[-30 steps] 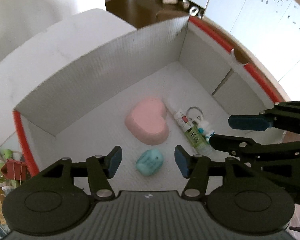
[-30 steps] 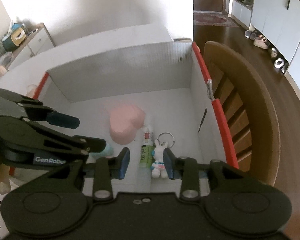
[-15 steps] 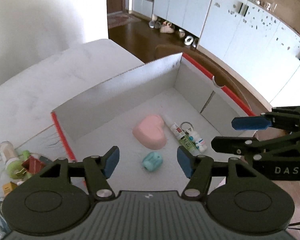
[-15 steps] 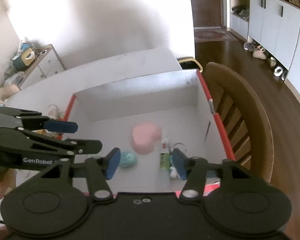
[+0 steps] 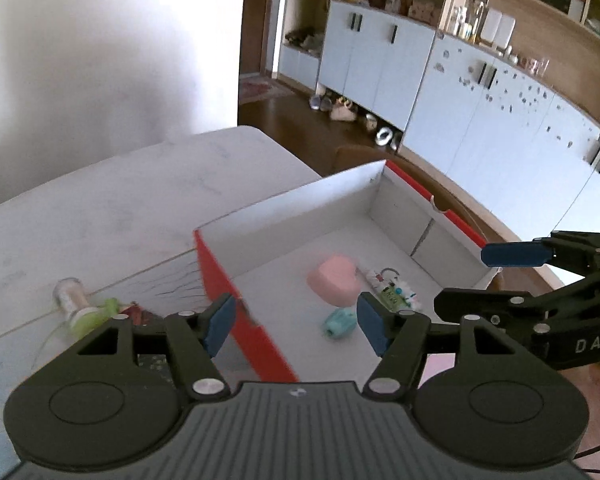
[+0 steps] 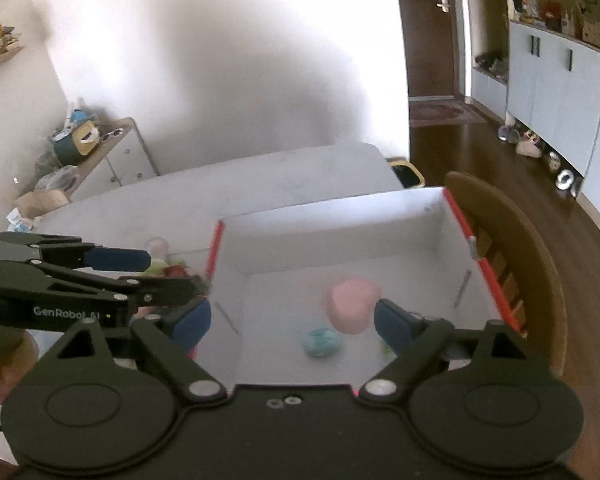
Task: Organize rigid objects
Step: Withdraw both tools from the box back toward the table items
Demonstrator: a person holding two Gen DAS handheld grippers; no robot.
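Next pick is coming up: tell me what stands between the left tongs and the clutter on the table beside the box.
Nothing visible does. The left tongs, jaws opening and empty, hang over the box's red wall; the green-capped bottle and red item lie outside it, uncovered.

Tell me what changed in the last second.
Both grippers pulled up and back from the box, jaws opening and empty: the left gripper, the right gripper. The pink heart, teal piece, tube and keychain stayed put.
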